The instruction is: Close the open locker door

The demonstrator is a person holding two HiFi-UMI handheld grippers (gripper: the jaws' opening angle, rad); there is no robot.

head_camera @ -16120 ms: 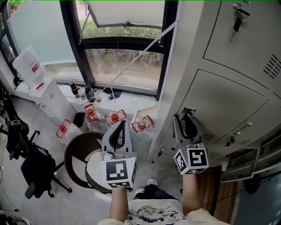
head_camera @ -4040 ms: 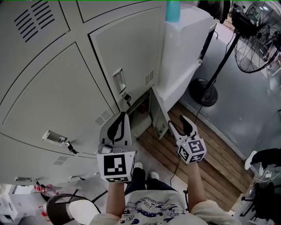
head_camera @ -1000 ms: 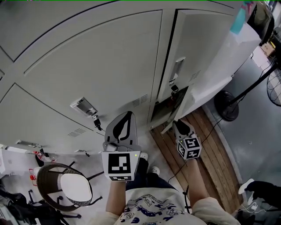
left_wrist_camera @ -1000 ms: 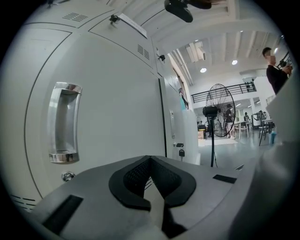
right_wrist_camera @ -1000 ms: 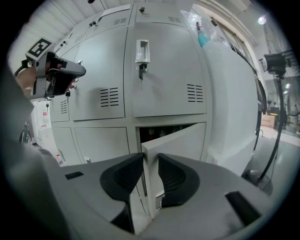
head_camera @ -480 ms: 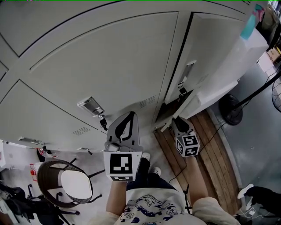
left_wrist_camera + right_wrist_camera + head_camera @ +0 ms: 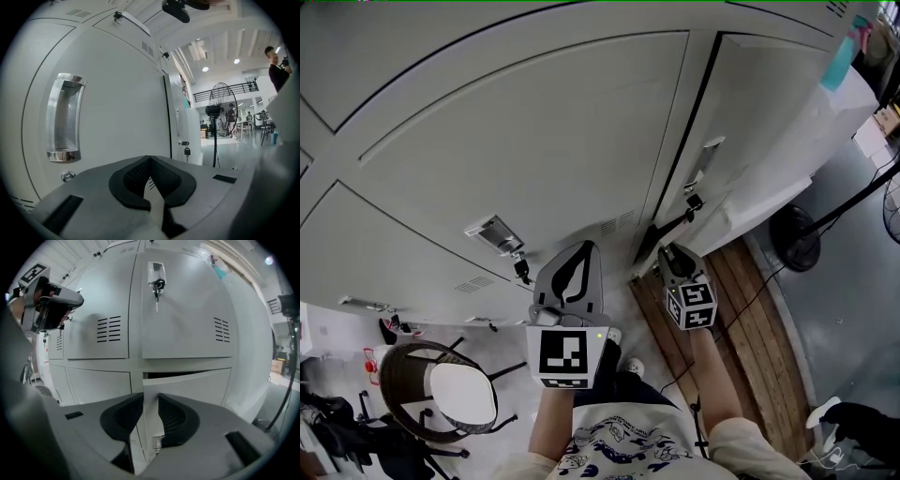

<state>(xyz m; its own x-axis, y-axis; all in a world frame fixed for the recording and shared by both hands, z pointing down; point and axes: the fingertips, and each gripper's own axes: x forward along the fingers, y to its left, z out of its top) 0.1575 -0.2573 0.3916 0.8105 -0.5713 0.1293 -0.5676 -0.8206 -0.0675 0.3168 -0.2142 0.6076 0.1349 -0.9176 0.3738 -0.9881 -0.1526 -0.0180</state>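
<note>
Facing ajar locker door (image 7: pixel 197 385), right claw (image 7: pixel 150 404) parted

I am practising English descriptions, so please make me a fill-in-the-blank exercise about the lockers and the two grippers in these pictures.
The left gripper has its jaws ____.
The lowest locker door shows a dark gap along its ____ edge.
A key hangs directly ____ that door.
The right gripper has its jaws ____, with nothing held between them.
Missing words: shut; top; above; apart.
</note>
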